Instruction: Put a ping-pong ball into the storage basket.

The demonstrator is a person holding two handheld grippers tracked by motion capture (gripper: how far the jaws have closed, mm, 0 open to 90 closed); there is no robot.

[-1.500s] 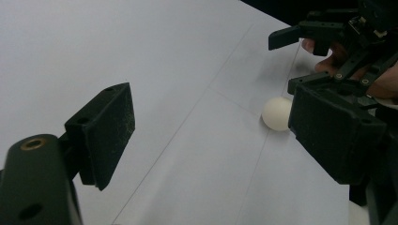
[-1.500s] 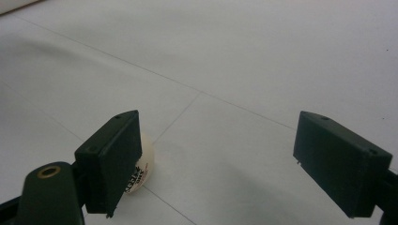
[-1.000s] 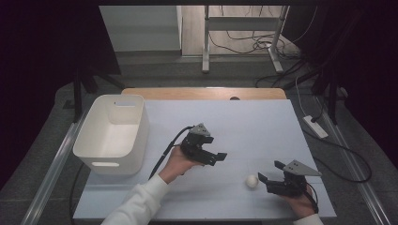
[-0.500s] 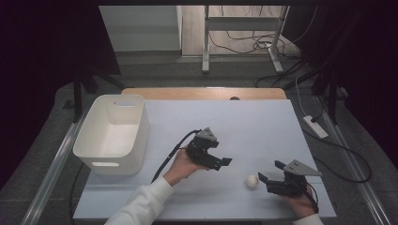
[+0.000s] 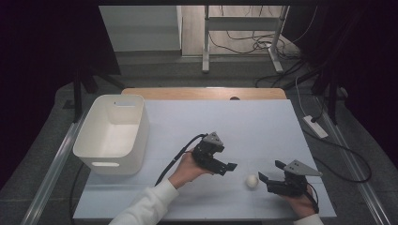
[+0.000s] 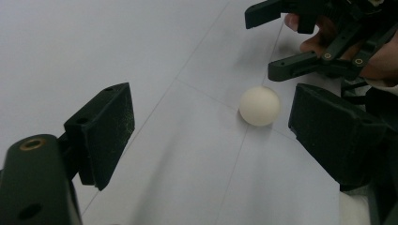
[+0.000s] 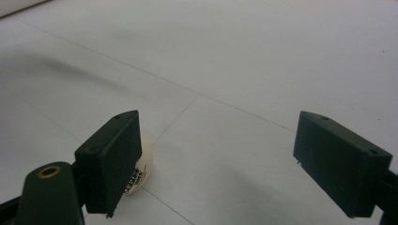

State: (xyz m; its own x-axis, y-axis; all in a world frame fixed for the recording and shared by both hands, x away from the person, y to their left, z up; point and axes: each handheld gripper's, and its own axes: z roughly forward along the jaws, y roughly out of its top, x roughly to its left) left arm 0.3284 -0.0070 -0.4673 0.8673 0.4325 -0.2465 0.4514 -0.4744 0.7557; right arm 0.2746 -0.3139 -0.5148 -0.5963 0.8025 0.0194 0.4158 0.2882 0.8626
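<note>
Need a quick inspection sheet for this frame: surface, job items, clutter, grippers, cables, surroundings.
Surface: pale sheet over the table, wooden edge showing at the far side.
Job's things: small white ball on the sheet, between the two grippers, untouched; white bin at the left, nothing seen inside it.
Clutter: nothing seen.
Grippers: left gripper open, jaws aimed at the ball; right gripper open, the ball just outside one jaw.
Cables: black cable trailing from the left gripper; white power strip with a lead at the right edge; loose wires on the floor beyond.
Surroundings: dark curtains, a metal frame behind the table.
</note>
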